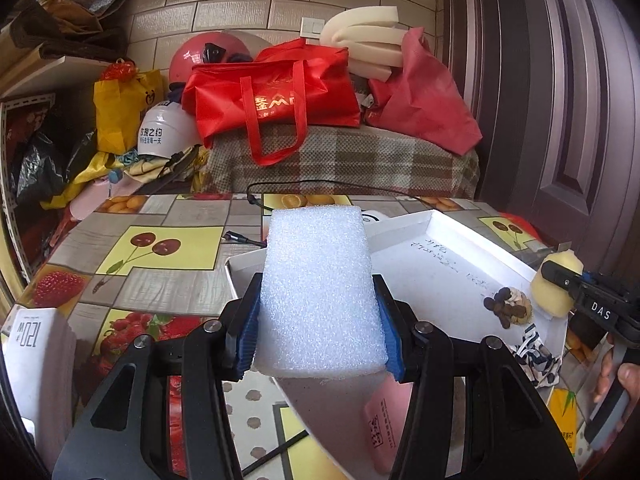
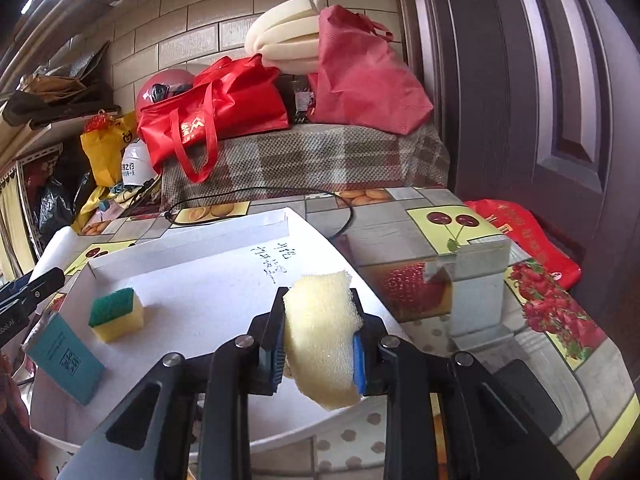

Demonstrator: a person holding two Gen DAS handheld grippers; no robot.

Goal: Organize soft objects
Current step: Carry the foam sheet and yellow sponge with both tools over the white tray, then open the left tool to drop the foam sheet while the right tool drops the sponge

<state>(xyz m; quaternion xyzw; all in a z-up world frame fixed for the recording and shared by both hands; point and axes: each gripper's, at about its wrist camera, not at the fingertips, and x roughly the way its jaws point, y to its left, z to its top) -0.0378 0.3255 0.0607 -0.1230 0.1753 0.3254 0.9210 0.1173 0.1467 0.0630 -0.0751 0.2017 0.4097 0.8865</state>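
Observation:
My left gripper (image 1: pixel 318 300) is shut on a white foam block (image 1: pixel 318 292) and holds it above the near edge of the white cardboard tray (image 1: pixel 440 280). My right gripper (image 2: pixel 320 320) is shut on a yellow sponge piece (image 2: pixel 324 336) over the tray's right edge (image 2: pixel 224 236); it also shows at the right of the left wrist view (image 1: pixel 556 284). A green-and-yellow scrub sponge (image 2: pixel 116 314) lies in the tray at its left. A small brown knitted item (image 1: pixel 510 307) and a patterned cloth (image 1: pixel 536 354) lie in the tray near its right side.
A teal card (image 2: pixel 66 358) and a pink card (image 1: pixel 386 428) lie by the tray. A black cable (image 2: pixel 260 192) runs behind it. A clear acrylic stand (image 2: pixel 476 284) is on the fruit-print tablecloth at right. Red bags (image 1: pixel 276 92) and a helmet pile up behind. A white box (image 1: pixel 36 360) is at left.

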